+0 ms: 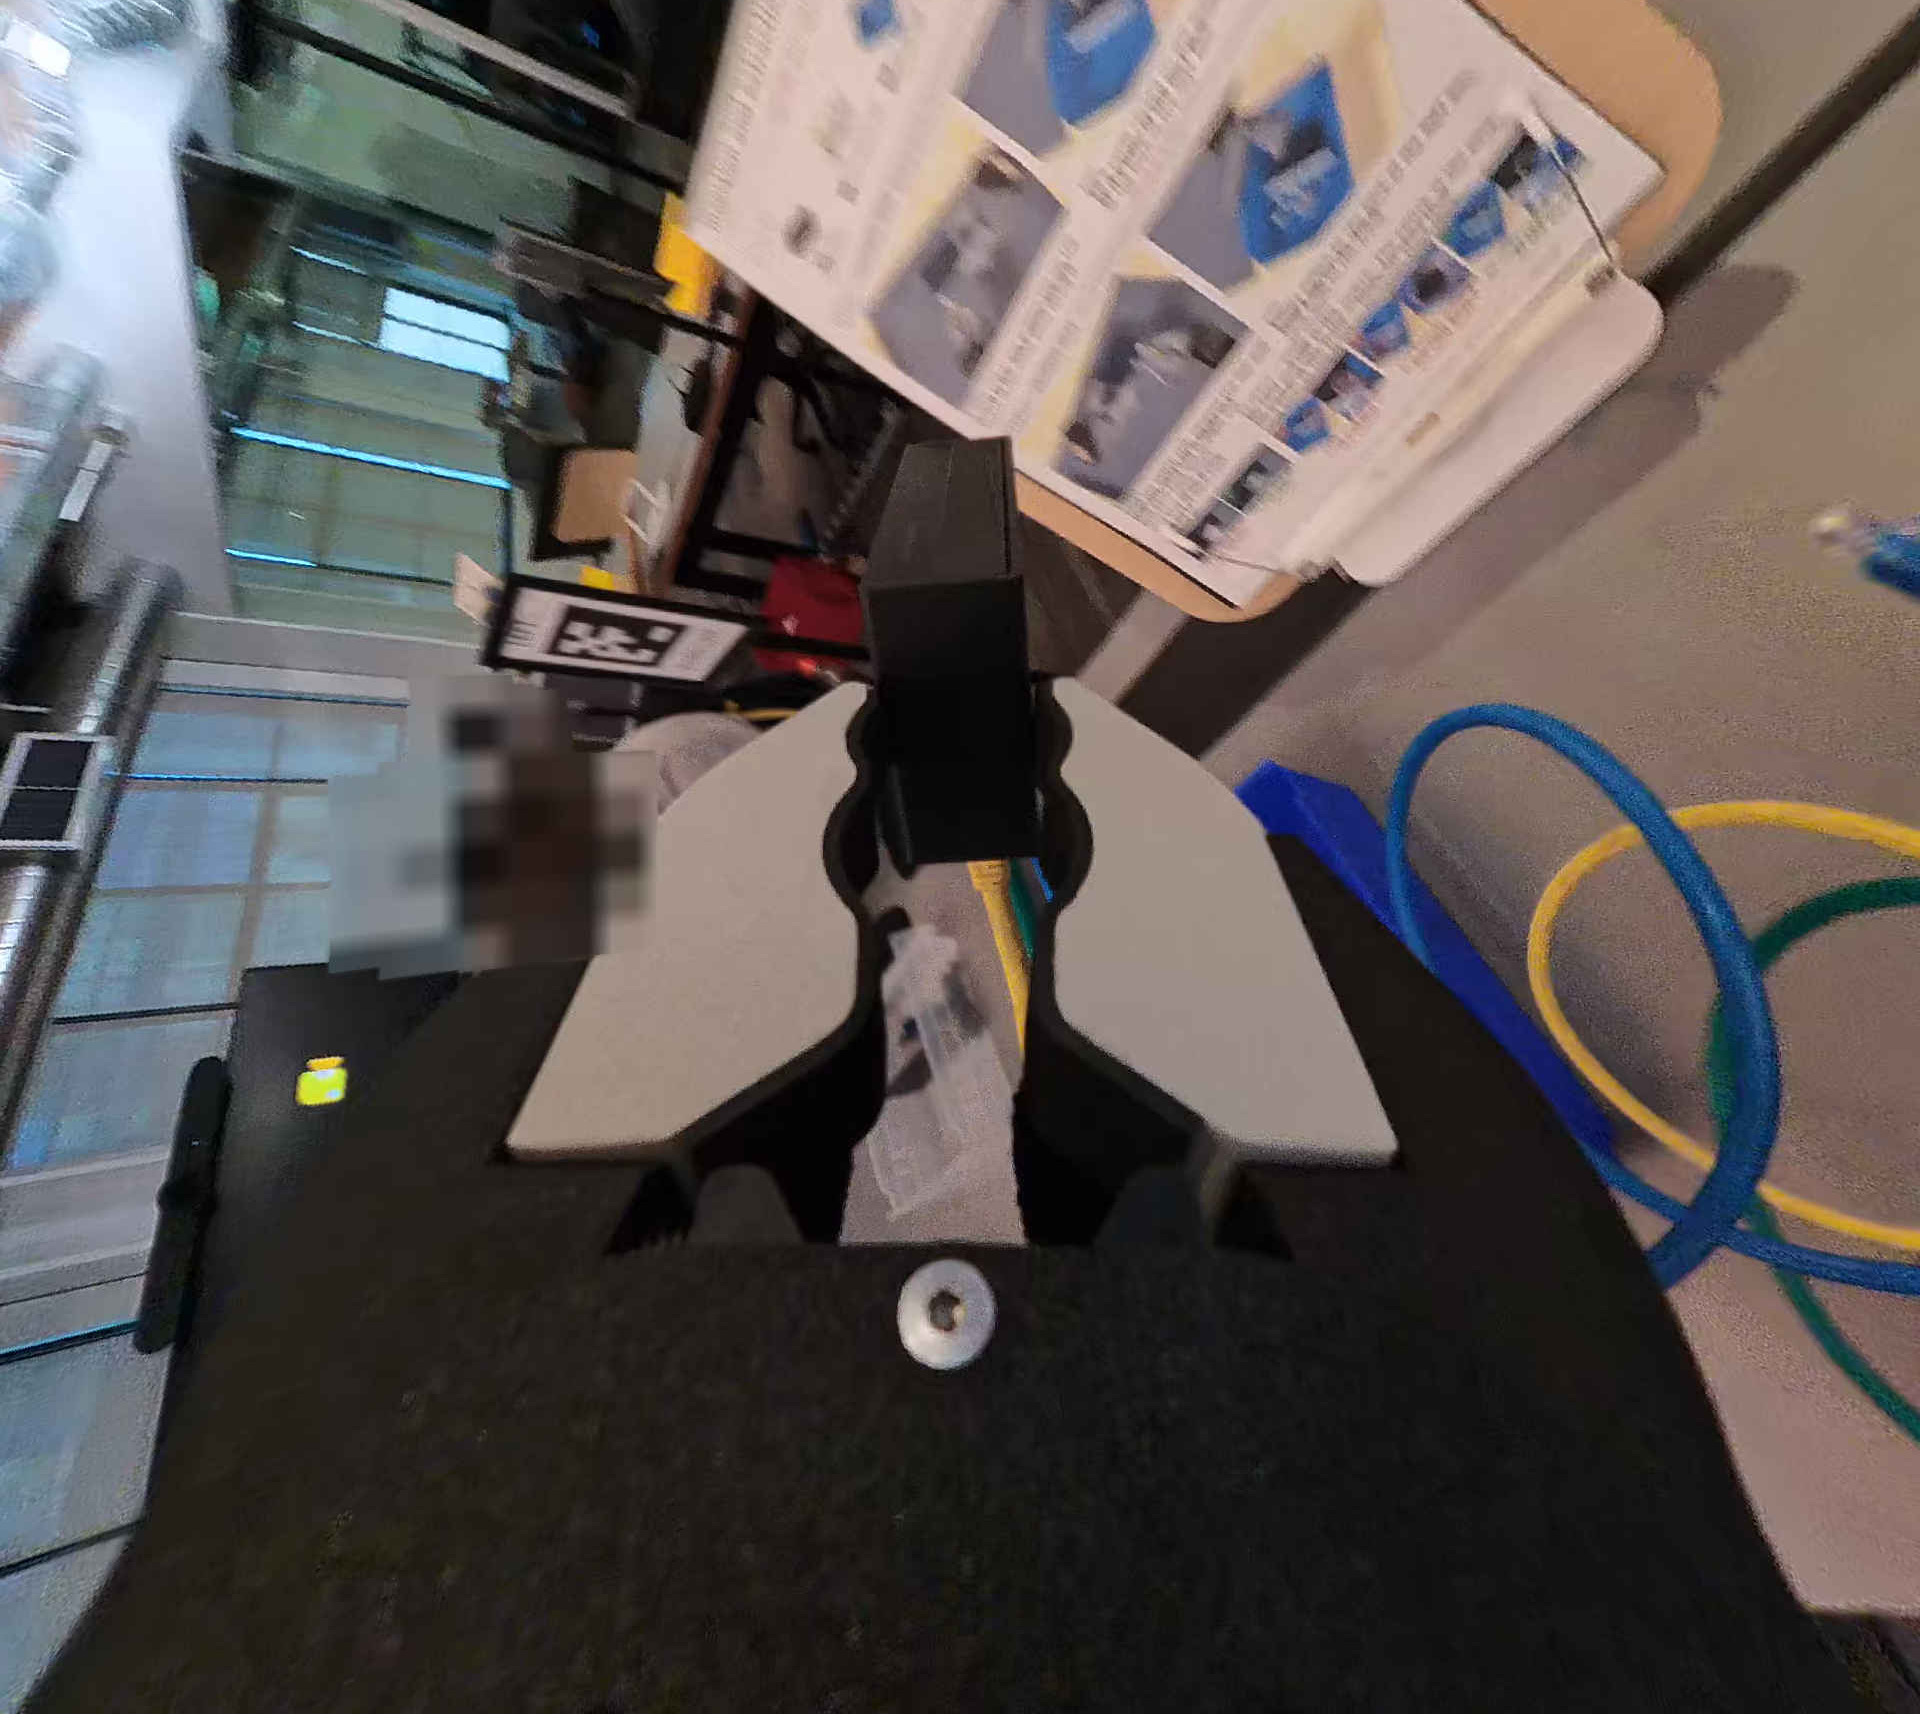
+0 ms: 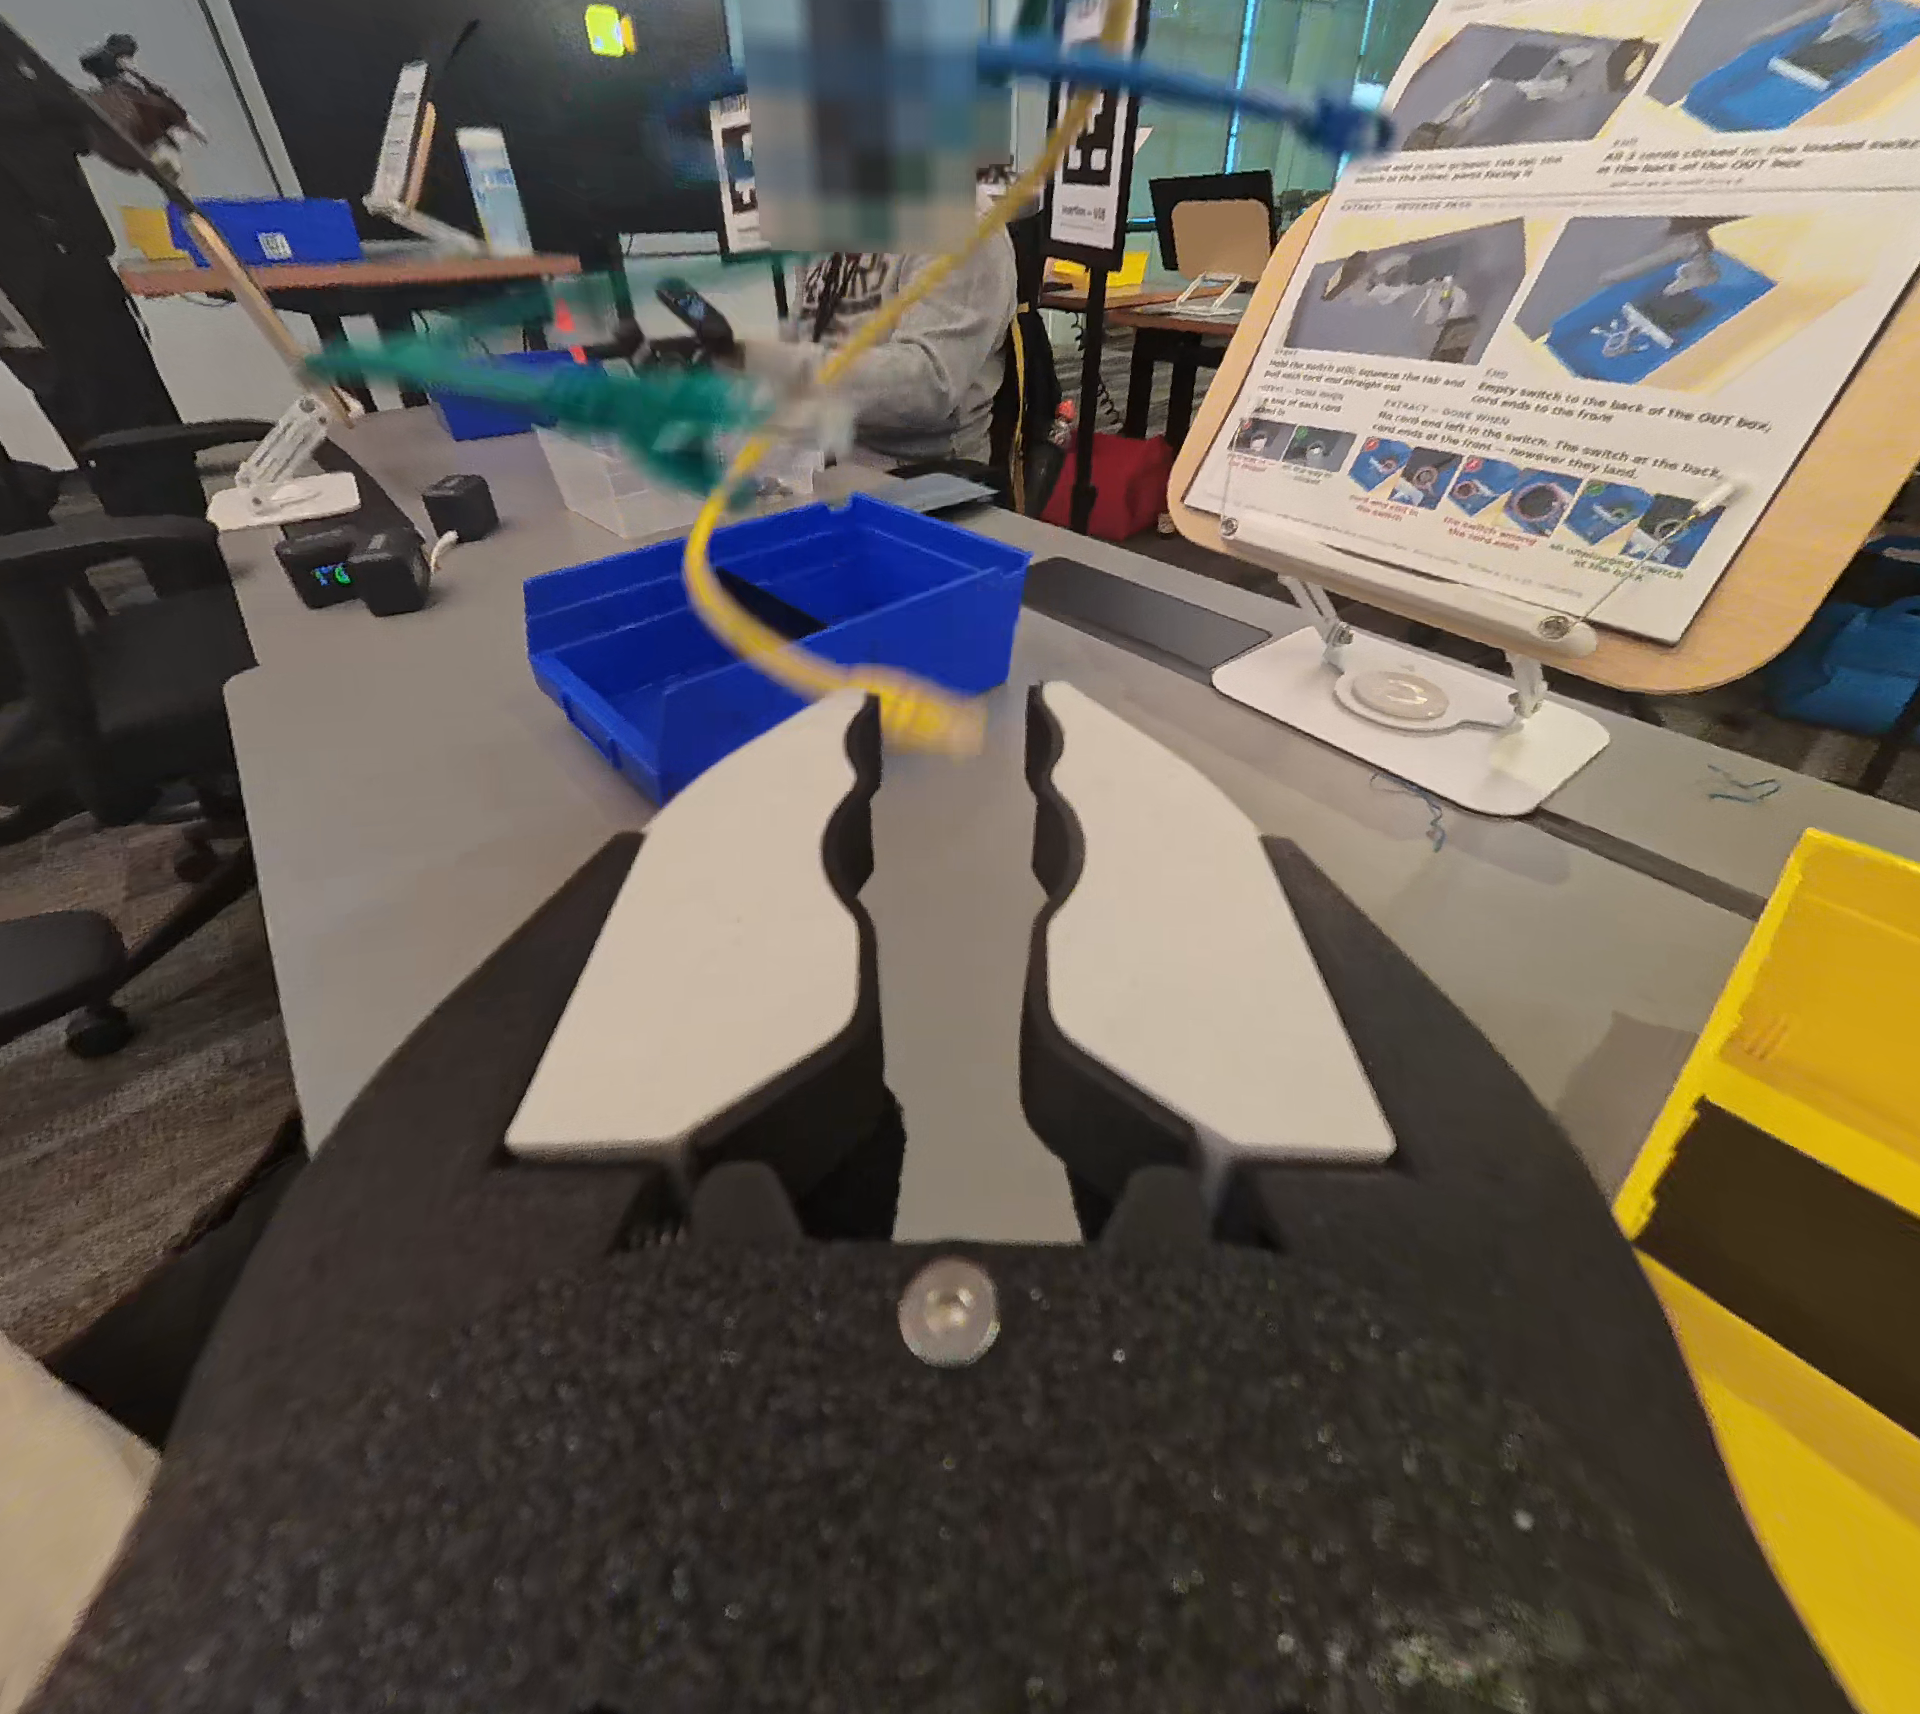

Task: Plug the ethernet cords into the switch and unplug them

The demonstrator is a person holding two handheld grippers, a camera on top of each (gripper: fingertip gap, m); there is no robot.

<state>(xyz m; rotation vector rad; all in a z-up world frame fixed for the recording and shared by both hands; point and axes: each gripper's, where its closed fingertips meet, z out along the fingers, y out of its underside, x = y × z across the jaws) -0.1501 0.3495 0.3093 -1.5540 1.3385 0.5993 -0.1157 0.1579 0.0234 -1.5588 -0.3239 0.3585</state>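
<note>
In the left wrist view my left gripper (image 1: pixel 951 729) is shut on the black switch (image 1: pixel 945 625), which stands out past the fingertips. Yellow (image 1: pixel 1621 843), blue (image 1: pixel 1558 729) and green (image 1: pixel 1818 916) cords loop off to the right. A clear plug (image 1: pixel 935 1041) shows low between the fingers. In the right wrist view my right gripper (image 2: pixel 951 729) is open. The yellow cord's plug (image 2: pixel 930 719) hangs between its fingertips, closer to the left one. The green plug (image 2: pixel 665 407) and the blue plug (image 2: pixel 1340 116) dangle free higher up, blurred.
A blue bin (image 2: pixel 623 625) sits on the grey table (image 2: pixel 416 781) just beyond my right gripper. A yellow bin (image 2: pixel 1787 1145) is at the right edge. An instruction board (image 2: pixel 1558 262) on a white stand is at the back right. A person sits behind the table.
</note>
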